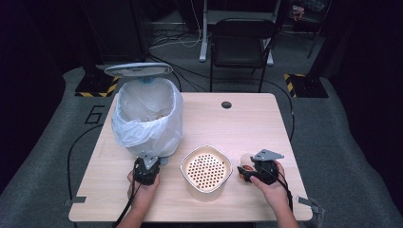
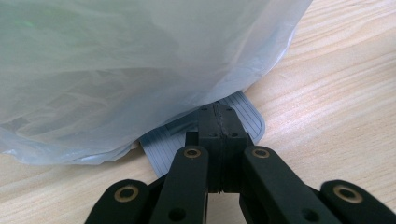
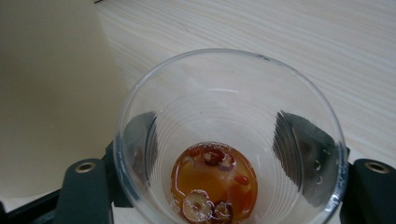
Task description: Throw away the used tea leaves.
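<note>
I see a pale wood-grain surface [image 1: 247, 118] in a dark room, a folding chair [image 1: 241, 45] at twelve o'clock. At ten o'clock a bin [image 1: 147, 116] lined with crinkled white plastic; at six, a perforated cream strainer bowl [image 1: 206, 167]. My left claw [image 1: 151, 160], pinched together, presses the bin's ribbed grey pedal [image 2: 243, 112]; my right claw [image 1: 243, 172] grips a clear ridged cup [image 3: 229, 140] at four o'clock, amber liquid and red fruit slices inside.

On the pale wooden worktop [image 1: 247, 123], a white-bagged pedal bin [image 1: 147, 116] is standing open at the left. A cream perforated strainer bowl [image 1: 206, 167] is sitting between the left claw [image 1: 146, 170], by the bin's base, and the right claw [image 1: 248, 172], which is gripping a clear plastic cup [image 1: 245, 164].
</note>
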Demonstrator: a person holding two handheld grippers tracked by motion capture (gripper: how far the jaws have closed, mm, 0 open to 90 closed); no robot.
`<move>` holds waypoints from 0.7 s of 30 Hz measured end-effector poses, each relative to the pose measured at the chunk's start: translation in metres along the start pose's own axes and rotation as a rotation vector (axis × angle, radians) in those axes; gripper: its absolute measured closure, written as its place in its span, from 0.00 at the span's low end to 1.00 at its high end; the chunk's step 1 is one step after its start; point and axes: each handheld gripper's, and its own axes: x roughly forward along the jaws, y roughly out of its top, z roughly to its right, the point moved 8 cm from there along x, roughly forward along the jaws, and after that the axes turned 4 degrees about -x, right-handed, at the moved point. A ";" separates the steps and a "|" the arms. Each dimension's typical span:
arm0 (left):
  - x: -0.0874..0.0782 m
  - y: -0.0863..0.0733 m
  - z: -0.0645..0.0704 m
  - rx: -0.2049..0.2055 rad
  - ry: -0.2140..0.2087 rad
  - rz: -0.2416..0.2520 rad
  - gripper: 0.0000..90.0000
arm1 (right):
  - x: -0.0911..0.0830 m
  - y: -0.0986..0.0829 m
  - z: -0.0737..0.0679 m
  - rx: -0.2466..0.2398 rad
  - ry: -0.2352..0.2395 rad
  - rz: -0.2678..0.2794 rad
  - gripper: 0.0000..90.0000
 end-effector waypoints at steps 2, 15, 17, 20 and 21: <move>0.000 0.000 0.000 0.004 0.003 0.001 1.00 | -0.002 0.005 0.003 -0.010 0.000 0.004 0.35; 0.000 0.000 0.000 0.006 0.003 0.001 1.00 | -0.011 0.045 0.026 -0.092 0.007 0.047 0.35; 0.000 0.000 0.000 0.006 0.004 0.001 1.00 | -0.011 0.055 0.032 -0.098 0.002 0.069 0.35; 0.000 0.000 0.000 0.009 0.006 0.001 1.00 | -0.010 0.061 0.033 -0.091 0.012 0.076 0.35; 0.000 0.000 0.000 0.008 0.005 0.001 1.00 | -0.009 0.062 0.034 -0.093 0.019 0.078 0.35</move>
